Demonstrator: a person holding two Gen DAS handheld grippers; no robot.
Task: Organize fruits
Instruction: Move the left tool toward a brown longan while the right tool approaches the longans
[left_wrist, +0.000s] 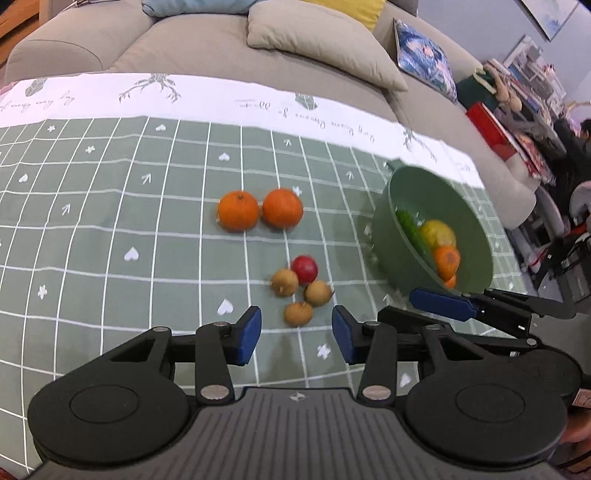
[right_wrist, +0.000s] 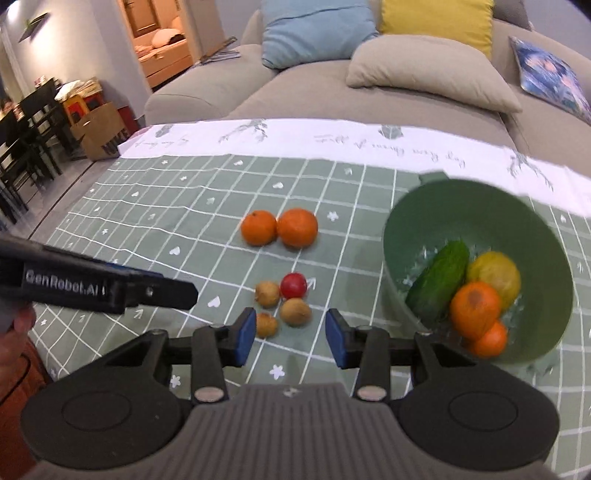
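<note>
A: Item one, loose fruit on the green grid-patterned tablecloth (left_wrist: 110, 221) covering the table?

B: Two round oranges (left_wrist: 260, 209), side by side and touching, centre of the left wrist view. Below them a cluster: one small red round fruit (left_wrist: 304, 268) and three small brown round fruits (left_wrist: 301, 293), all touching or nearly so.

A: Item two, container?

B: One green plastic bowl (right_wrist: 424, 229), right of the right wrist view. Contents: a dark green cucumber (right_wrist: 439, 280) lying diagonally, a yellow round fruit (right_wrist: 495, 275), two oranges in front of it. The bowl looks blurred and may be tilted; I cannot tell whether it rests flat.

A: Item three, the tools?

B: Left tool (left_wrist: 296, 338): blue pads apart, nothing between them. Right tool (right_wrist: 291, 338): pads likewise apart, empty. Neither is touching any fruit.

A: The relation that matters?

B: In the left wrist view the lowest brown fruit sits just above the gap, almost centred between the pads. In the right view the cluster lies above and toward the left pad, off centre. So the left tool is judged better lined up. These fruits are round, so no long axis to match. The bowl lies to the right of the cluster in both views.
</note>
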